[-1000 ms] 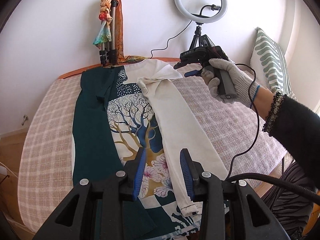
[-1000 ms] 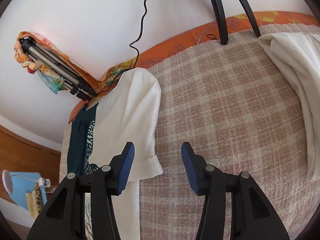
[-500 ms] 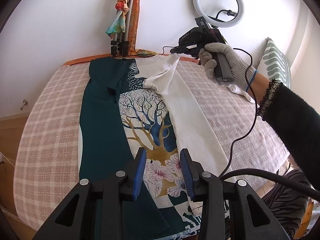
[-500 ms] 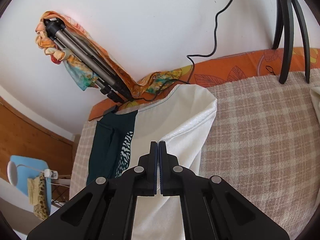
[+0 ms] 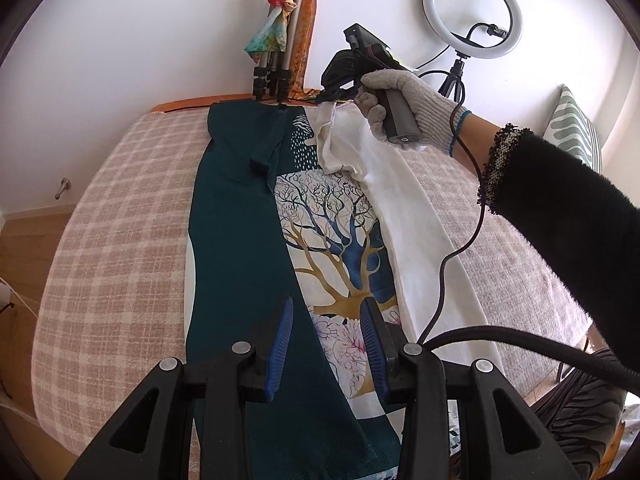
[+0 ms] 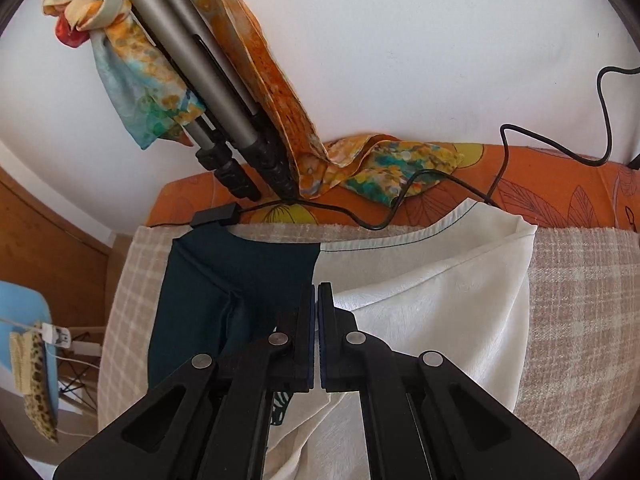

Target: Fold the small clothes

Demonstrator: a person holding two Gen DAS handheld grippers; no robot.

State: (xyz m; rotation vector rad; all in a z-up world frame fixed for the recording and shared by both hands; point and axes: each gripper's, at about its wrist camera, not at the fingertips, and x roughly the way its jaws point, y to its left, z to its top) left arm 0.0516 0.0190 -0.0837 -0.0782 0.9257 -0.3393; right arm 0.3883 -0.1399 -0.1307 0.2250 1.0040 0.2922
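A long garment (image 5: 336,240) lies lengthwise on the checked bed (image 5: 120,232): dark green on the left, a tree print in the middle, cream white on the right. My left gripper (image 5: 326,344) is open and empty, hovering over the garment's near end. My right gripper (image 6: 315,300) is shut on the white sleeve (image 6: 432,312) near the collar. In the left wrist view it (image 5: 336,98) holds the sleeve (image 5: 332,140) lifted and folded over towards the green side.
A folded tripod (image 5: 276,40) with a colourful scarf leans on the wall behind the bed. A ring light (image 5: 472,8) stands at the back right. A patterned pillow (image 5: 576,128) lies at the right. A black cable (image 5: 452,240) hangs over the white side.
My right gripper closed on the white sleeve and carried it left across the garment's top. My left gripper stayed open and drifted a little left along the near end.
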